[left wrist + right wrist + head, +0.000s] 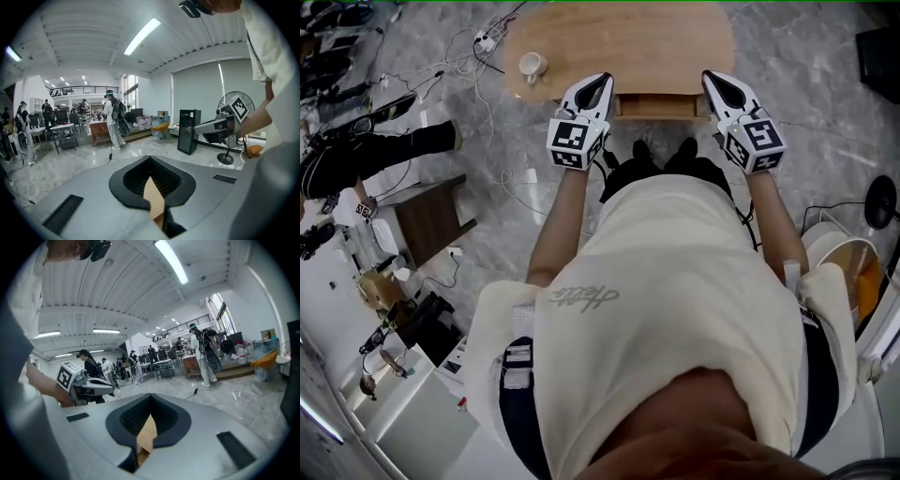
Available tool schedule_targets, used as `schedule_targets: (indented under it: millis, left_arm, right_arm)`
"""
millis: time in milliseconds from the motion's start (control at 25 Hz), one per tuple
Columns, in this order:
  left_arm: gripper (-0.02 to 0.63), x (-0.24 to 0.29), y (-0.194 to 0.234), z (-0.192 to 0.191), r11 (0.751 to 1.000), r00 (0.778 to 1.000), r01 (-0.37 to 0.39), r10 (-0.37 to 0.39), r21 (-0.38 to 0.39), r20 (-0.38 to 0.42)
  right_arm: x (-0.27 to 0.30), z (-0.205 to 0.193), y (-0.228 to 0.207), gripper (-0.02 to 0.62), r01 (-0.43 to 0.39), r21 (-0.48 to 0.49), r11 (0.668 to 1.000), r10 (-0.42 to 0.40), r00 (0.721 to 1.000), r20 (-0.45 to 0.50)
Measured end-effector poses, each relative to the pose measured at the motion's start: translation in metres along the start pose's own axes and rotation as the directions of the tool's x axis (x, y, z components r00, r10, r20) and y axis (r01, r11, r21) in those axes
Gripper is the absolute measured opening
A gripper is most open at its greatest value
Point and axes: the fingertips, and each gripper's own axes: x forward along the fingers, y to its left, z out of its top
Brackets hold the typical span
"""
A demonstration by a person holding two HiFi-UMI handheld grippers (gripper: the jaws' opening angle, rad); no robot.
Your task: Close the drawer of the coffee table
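In the head view the oval wooden coffee table (619,37) lies ahead of me. Its drawer (654,105) sticks out a little from under the near edge. My left gripper (602,82) points at the table just left of the drawer, and my right gripper (713,80) just right of it; both are shut and hold nothing. In the left gripper view the left gripper (152,180) shows its black pads together over a sliver of tan wood. The right gripper view shows the same of the right gripper (148,422). I cannot tell whether either gripper touches the table.
A white cup (532,66) stands on the table's left part. Cables and a power strip (487,40) lie on the marble floor to the left. A dark side table (431,217) stands at my left, a fan base (882,201) at my right. Several people stand farther back in the room.
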Motion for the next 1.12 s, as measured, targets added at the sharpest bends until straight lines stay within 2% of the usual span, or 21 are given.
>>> schedule_targets:
  millis: [120, 240, 440, 640, 880, 1120]
  left_arm:
    - [0.005, -0.013, 0.01, 0.003, 0.999, 1.0, -0.002, 0.003, 0.047, -0.007]
    - [0.005, -0.024, 0.018, -0.013, 0.998, 0.999, 0.013, -0.011, 0.059, -0.035]
    - [0.005, -0.031, 0.032, -0.036, 1.0, 0.999, -0.002, 0.004, 0.023, -0.052]
    - [0.005, -0.043, 0.038, -0.076, 0.999, 0.997, 0.029, -0.032, -0.044, -0.071]
    - [0.005, -0.048, 0.039, -0.099, 0.995, 0.995, 0.058, -0.064, -0.083, -0.078]
    - [0.005, -0.041, 0.041, -0.133, 0.991, 0.989, 0.072, -0.086, -0.114, -0.119]
  right_arm:
    - [0.005, 0.007, 0.018, -0.005, -0.006, -0.017, 1.0, 0.006, 1.0, 0.006]
    - [0.008, 0.005, 0.037, -0.005, -0.005, -0.041, 0.999, 0.005, 1.0, 0.003]
    - [0.005, -0.021, 0.051, -0.005, 0.008, -0.019, 1.0, -0.008, 0.999, -0.035]
    - [0.006, -0.037, 0.066, -0.005, 0.041, 0.002, 0.999, -0.041, 0.997, -0.061]
    - [0.005, -0.049, 0.077, -0.005, 0.07, -0.009, 0.997, -0.071, 0.993, -0.092]
    - [0.011, -0.103, 0.076, -0.005, 0.109, 0.039, 0.993, -0.1, 0.977, -0.188]
